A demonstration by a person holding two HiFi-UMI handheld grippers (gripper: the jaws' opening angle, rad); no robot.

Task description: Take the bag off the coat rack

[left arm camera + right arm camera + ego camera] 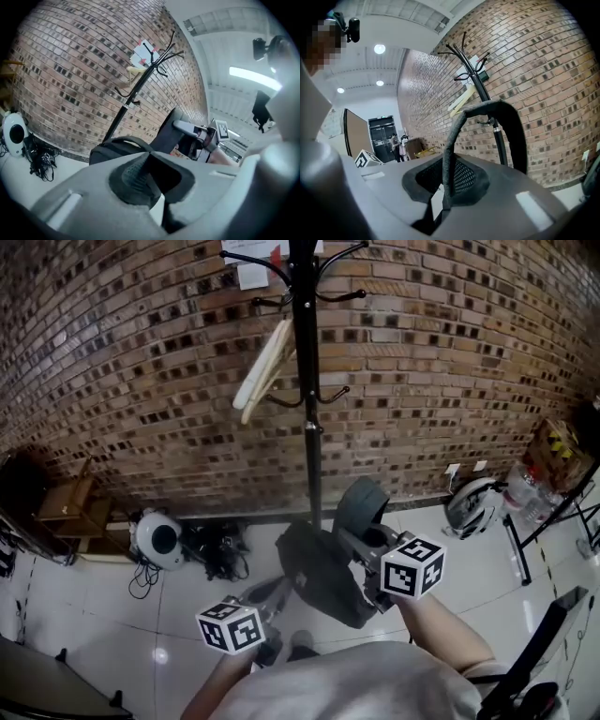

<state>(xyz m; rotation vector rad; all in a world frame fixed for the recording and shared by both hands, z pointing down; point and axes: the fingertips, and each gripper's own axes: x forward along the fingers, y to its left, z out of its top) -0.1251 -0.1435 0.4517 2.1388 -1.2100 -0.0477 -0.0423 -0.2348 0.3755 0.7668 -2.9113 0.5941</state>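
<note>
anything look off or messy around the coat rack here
A pale hanger hangs tilted on the coat rack, one end lower than the other, and black cables lie tangled on the floor by the wall. Nothing looks spilled or broken.

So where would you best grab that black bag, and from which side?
The strap, as the right gripper has it. It is a thin, flat loop rising from the black bag, so fingers coming from above can pinch its flat faces and the bag hangs below.
</note>
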